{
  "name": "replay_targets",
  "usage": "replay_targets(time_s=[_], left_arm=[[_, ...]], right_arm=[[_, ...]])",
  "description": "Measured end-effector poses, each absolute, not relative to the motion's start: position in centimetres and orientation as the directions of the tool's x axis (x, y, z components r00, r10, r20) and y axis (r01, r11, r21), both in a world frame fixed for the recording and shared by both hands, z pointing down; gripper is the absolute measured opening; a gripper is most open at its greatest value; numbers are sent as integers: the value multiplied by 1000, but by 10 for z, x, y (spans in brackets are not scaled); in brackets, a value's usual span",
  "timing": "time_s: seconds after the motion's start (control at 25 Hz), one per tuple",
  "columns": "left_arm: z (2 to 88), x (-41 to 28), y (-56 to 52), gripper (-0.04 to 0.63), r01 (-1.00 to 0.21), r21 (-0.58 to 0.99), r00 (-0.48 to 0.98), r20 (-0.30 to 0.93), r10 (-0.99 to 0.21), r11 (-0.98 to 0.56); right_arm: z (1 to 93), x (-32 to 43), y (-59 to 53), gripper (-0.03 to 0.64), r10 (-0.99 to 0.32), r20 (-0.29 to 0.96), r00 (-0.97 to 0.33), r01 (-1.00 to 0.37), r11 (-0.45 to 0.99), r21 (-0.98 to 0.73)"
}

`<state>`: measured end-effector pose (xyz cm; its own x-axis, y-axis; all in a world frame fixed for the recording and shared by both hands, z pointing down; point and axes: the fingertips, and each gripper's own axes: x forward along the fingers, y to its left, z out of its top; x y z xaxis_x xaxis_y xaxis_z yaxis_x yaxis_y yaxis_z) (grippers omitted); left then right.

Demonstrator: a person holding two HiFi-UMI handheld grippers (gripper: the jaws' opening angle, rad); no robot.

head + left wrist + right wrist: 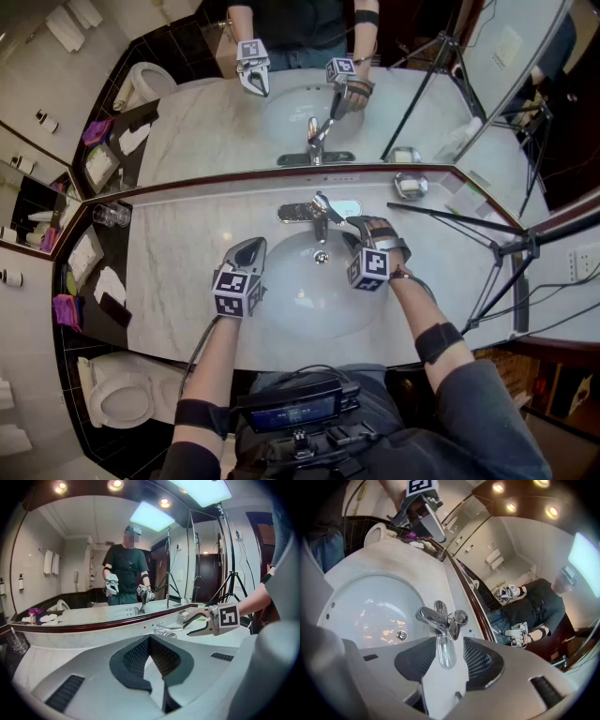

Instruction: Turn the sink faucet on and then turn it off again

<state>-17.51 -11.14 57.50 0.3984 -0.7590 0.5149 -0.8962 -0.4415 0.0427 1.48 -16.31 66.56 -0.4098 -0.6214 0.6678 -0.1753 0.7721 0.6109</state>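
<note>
Marble worktop [187, 262] carries the chrome faucet [314, 214] behind the basin [319, 295], its likely stiff, slippery lever [444, 651] lying between the spread right claw [356, 228], best taken near the tip; left claw [150, 640] is pressed together, empty.

The basin [309, 300] lies open between the left gripper [251, 247] and the right gripper [352, 225], its jaws apart round the lever [444, 651]. Behind the faucet [298, 213] the mirror [234, 131] shuts the way. The counter [173, 272] leftward is bare up to a glass [111, 216] (back corner); rightward a tripod leg [459, 217] crosses it, near a soap dish [410, 185]
</note>
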Motion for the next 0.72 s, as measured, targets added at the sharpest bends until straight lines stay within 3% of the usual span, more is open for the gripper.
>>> replay_targets(time_s=[0.24,0.72], left_arm=[[581,-179,-116,0,-898,44,395,518,-759,-437],[592,-179,-117,0,-906,65,388,527,-757,-419]], right_arm=[[687,2,-182,204,-632,684,-364,1,735,679],[693,-16,-214,199,-638,680,-362,65,710,701]])
